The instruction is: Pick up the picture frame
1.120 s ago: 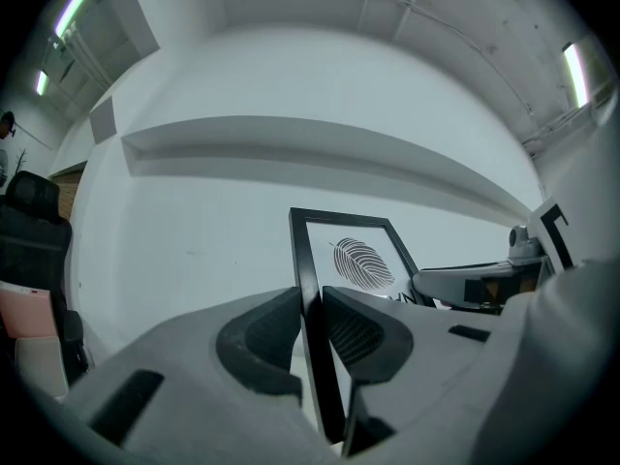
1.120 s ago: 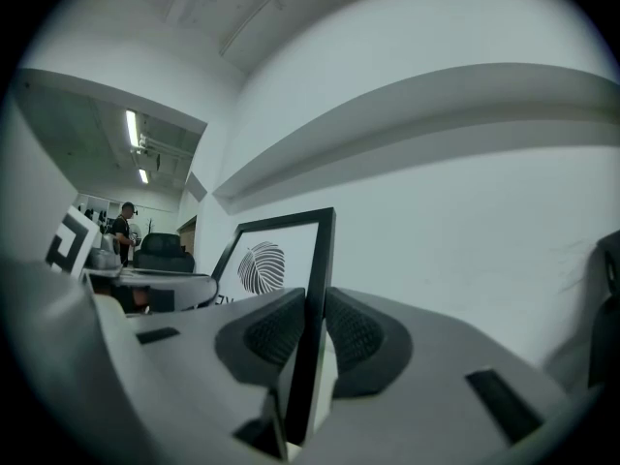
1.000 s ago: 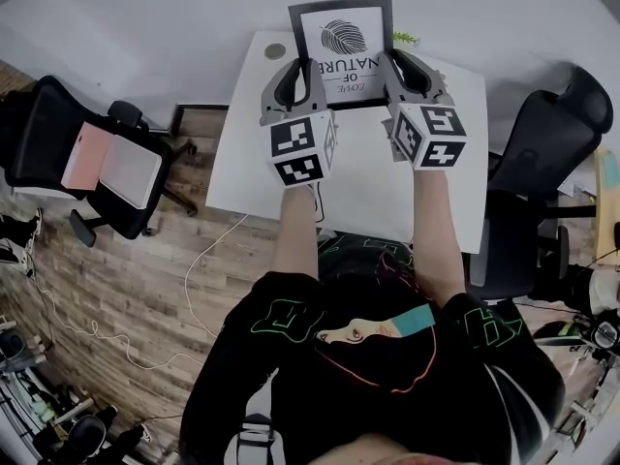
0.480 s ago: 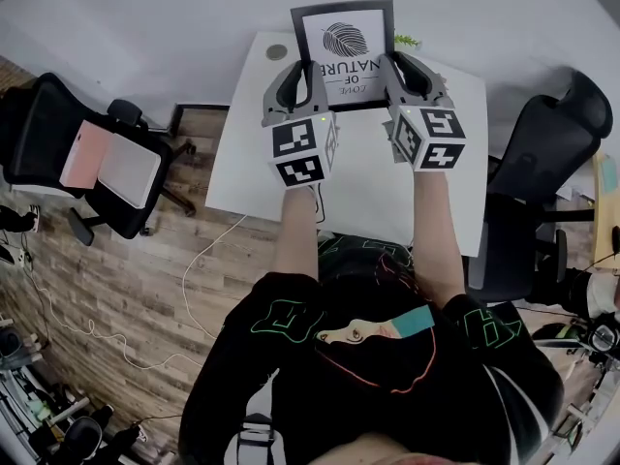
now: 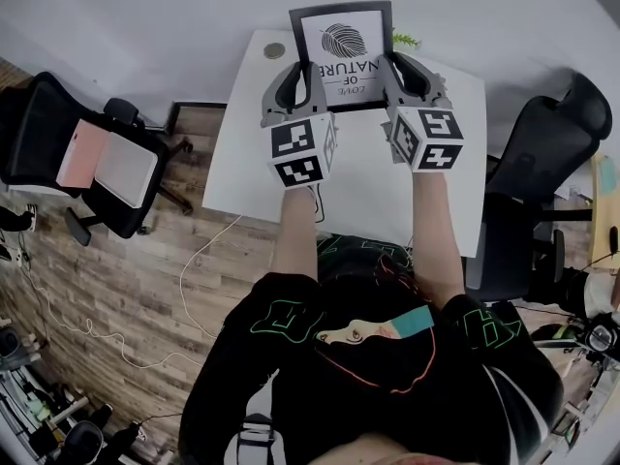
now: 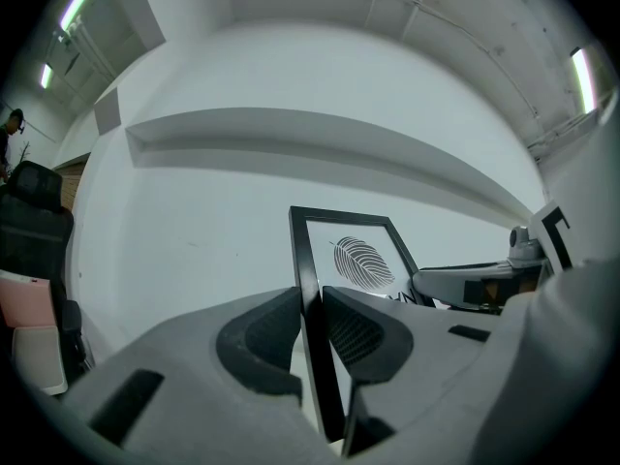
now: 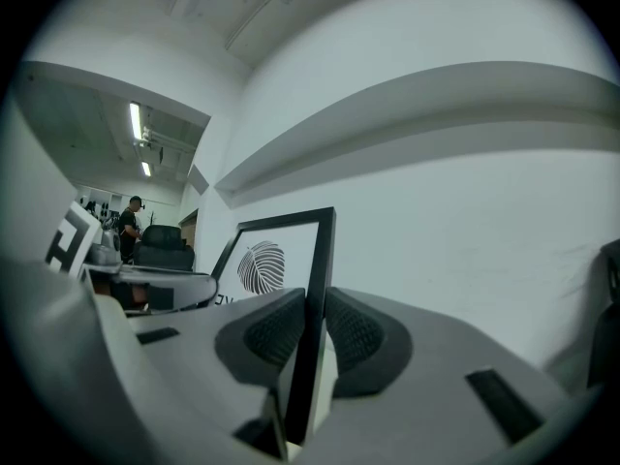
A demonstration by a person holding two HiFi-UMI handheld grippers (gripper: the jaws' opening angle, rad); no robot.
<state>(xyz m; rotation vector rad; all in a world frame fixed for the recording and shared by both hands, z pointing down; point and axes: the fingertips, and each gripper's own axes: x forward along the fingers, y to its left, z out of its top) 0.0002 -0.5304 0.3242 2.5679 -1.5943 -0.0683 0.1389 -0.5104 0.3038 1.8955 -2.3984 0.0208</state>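
White tabletop (image 5: 242, 163) lies below, where the left hand-held gripper (image 5: 294, 83) and right hand-held gripper (image 5: 412, 74) each pinch a side edge of the upright picture frame (image 5: 341, 42) at the far edge, covering its lower corners. Whether its base rests there is unclear; nothing has shifted since a second earlier.

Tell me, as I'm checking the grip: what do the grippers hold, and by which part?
The picture frame: the left gripper pinches its left side bar, the right gripper its right side bar.
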